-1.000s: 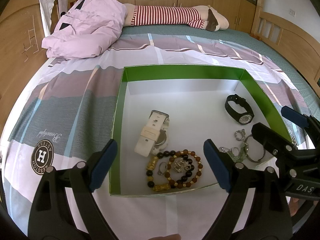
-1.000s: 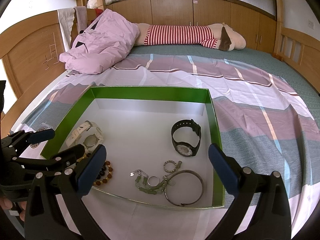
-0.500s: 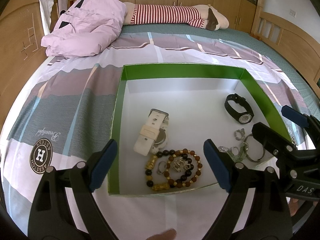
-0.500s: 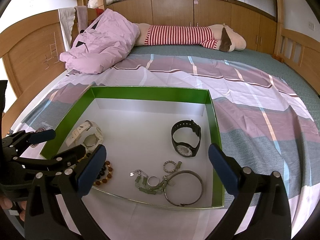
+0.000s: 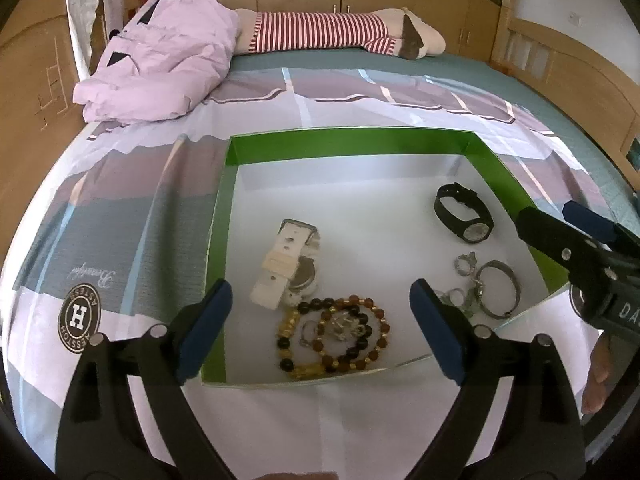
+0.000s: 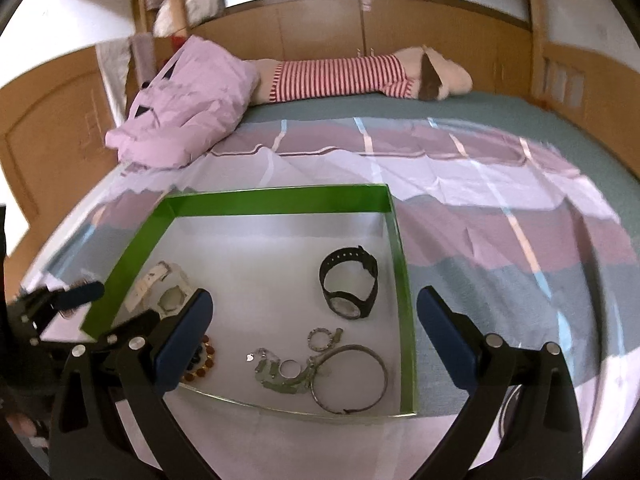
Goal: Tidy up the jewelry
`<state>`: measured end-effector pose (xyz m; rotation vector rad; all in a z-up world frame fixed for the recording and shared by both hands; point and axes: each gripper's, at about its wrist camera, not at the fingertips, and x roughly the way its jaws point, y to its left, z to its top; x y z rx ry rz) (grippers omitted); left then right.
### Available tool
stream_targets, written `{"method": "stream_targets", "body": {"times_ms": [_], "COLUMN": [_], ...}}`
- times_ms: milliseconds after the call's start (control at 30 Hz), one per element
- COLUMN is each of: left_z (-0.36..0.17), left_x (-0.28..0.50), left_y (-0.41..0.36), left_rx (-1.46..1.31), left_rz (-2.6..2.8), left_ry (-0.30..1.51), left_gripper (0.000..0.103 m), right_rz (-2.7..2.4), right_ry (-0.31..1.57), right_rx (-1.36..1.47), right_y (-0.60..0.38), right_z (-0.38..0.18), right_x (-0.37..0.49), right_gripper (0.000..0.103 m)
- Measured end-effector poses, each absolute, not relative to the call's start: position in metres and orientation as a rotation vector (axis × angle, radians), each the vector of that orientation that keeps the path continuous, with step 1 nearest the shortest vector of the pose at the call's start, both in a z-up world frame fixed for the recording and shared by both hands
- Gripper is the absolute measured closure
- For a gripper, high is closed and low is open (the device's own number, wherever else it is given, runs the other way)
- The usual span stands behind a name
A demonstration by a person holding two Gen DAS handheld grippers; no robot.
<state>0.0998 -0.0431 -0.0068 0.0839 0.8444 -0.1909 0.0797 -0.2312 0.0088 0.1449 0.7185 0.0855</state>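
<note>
A shallow green-walled box [image 5: 352, 142] [image 6: 280, 200] with a white floor lies on the bed. In it are a white watch [image 5: 290, 266] [image 6: 160, 294], a black watch [image 5: 464, 214] [image 6: 352, 284], bead bracelets [image 5: 336, 332], a silver bangle [image 5: 498, 288] [image 6: 350, 378] and small silver pieces [image 6: 280, 372]. My left gripper [image 5: 320, 330] is open and empty above the beads at the box's near edge. My right gripper [image 6: 312, 340] is open and empty above the bangle; it also shows in the left wrist view [image 5: 560, 232].
The box sits on a striped bedsheet [image 5: 120, 208]. A pink quilt [image 5: 160, 68] and a striped pillow [image 5: 320, 36] lie at the head of the bed. Wooden bed rails [image 5: 580, 80] run along both sides.
The right wrist view has tilted up and shifted right, with motion blur; the box now sits lower left in it. The left gripper has barely moved. Both stay open.
</note>
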Motion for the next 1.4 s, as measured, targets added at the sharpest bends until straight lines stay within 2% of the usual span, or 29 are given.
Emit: {"method": "stream_targets", "body": {"times_ms": [267, 500, 600, 733, 867, 933, 1100, 1400], "left_z": [0.000, 0.012, 0.021, 0.026, 0.030, 0.034, 0.046, 0.053], "left_x": [0.096, 0.091, 0.085, 0.081, 0.075, 0.073, 0.077, 0.091], "left_y": [-0.044, -0.035, -0.023, 0.001, 0.026, 0.033, 0.047, 0.096], "left_rx": [0.090, 0.102, 0.134, 0.106, 0.044, 0.026, 0.031, 0.019], "left_rz": [-0.180, -0.131, -0.083, -0.054, -0.025, -0.016, 0.040, 0.202], "left_ry": [0.826, 0.801, 0.777, 0.797, 0.834, 0.835, 0.825, 0.792], "left_gripper": [0.006, 0.005, 0.003, 0.003, 0.003, 0.003, 0.003, 0.003], "right_rz": [0.094, 0.093, 0.032, -0.253, -0.312, -0.270, -0.326, -0.308], "right_ry": [0.722, 0.719, 0.672, 0.726, 0.951, 0.894, 0.934, 0.927], "right_rx": [0.118, 0.102, 0.101, 0.127, 0.152, 0.239, 0.132, 0.162], "right_y": [-0.234, -0.236, -0.265, -0.358, -0.426, -0.440, -0.430, -0.432], "right_z": [0.009, 0.010, 0.016, -0.018, -0.091, -0.084, -0.086, -0.087], "right_x": [0.080, 0.079, 0.080, 0.098, 0.117, 0.108, 0.117, 0.115], "right_gripper": [0.001, 0.001, 0.001, 0.001, 0.001, 0.001, 0.001, 0.001]}}
